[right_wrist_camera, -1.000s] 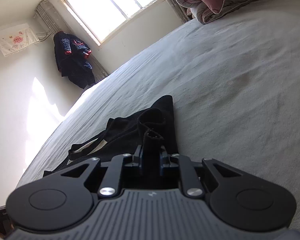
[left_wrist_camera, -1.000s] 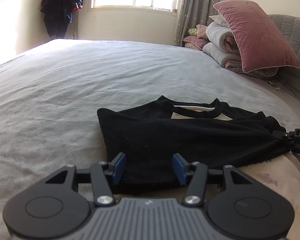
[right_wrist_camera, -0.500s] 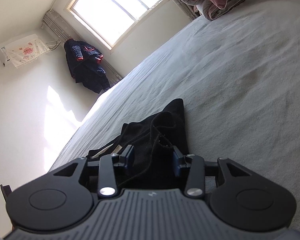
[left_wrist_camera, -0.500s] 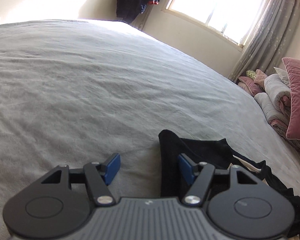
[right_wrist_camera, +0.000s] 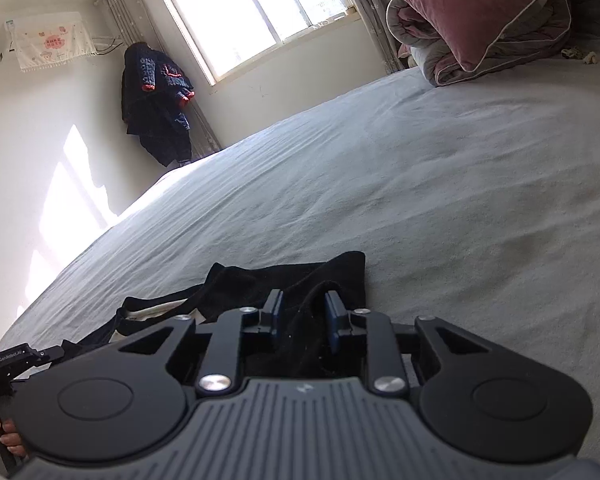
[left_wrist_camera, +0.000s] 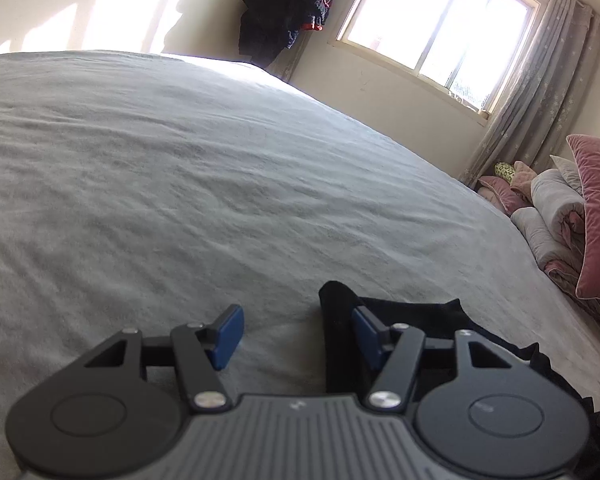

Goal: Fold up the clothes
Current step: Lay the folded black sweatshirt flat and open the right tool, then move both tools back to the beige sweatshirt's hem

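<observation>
**Both grips letting go of the black top**

Sunlit bedroom, grey bed (left_wrist_camera: pixel 220 184) filling both views, window (right_wrist_camera: pixel 256 16) behind, pillows (right_wrist_camera: pixel 472 12) stacked at the head end. Lying bunched at the near edge of the bed: black top (right_wrist_camera: pixel 284 280), pale inner layer peeking out on its left side.

Left gripper (left_wrist_camera: pixel 296 336) now swinging toward the top's left corner, jaws spread wide, one blue pad resting against the cloth edge, the other over bare sheet. A second ago hovering square over the middle of the garment; now angling off to its end, most of the cloth sliding out to the right of the view.

Right gripper (right_wrist_camera: pixel 302 312) opening: a second ago pinching a fold tightly, now jaws parted with cloth sitting loose between them, no squeeze showing.

Reading this as a release on the right and a re-aim on the left, likely regripping at the corners; fold itself looking unsettled, cloth rumpled rather than flat.
</observation>
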Demonstrator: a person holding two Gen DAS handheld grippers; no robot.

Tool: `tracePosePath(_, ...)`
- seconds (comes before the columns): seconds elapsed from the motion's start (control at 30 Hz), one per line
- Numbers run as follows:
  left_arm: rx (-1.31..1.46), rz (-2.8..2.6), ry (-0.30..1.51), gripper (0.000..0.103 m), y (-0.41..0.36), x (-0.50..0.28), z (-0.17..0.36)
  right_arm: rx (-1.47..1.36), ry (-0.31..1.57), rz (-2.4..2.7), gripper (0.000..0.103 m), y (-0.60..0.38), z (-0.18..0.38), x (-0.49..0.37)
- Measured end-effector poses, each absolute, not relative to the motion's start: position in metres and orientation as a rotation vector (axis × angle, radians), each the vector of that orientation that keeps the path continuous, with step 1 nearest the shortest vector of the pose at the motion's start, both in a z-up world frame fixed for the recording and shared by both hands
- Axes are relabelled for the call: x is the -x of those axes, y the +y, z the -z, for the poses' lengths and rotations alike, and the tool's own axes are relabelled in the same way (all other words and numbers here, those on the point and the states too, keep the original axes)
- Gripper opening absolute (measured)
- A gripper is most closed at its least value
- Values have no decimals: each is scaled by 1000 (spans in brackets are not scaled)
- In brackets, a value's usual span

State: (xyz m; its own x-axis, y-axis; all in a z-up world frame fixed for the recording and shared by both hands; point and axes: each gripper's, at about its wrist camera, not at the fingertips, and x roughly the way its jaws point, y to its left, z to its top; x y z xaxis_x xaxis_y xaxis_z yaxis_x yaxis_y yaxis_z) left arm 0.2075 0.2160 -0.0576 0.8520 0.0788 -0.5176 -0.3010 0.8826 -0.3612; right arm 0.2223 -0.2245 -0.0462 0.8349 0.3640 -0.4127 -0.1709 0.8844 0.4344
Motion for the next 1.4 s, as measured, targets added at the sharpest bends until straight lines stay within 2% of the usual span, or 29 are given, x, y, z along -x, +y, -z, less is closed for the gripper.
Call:
tracePosePath(0.1,425,-219,515,46,211,-209,59,-352,463,-272,7,-220,45,-217)
tracePosePath(0.17,405,-231,519,45,209,-209,59,-345,391,-249,6,-221,42,-210)
tracePosePath(0.3,370,-252,527,46,205,-210,59,-273,474,-143,6,-214,48,-223)
tracePosePath(0.4,363,-250,524,49,204,-208,57,-226,528,-134,15,-210,48,-230)
tracePosePath(0.47,350,-251,527,54,203,-205,53,-217,521,-139,28,-213,42,-227)
tracePosePath(0.5,325,-264,536,57,200,-204,50,-217,514,-134,41,-216,38,-223)
tracePosePath(0.53,297,-274,546,57,196,-203,47,-217,506,-130,43,-219,33,-218)
tracePosePath(0.97,120,-185,636,59,140,-153,3,-100,531,-165,45,-220,-24,-151)
tracePosePath(1.4,-27,-93,742,59,106,-93,1,-37,633,-154,53,-226,-12,-89)
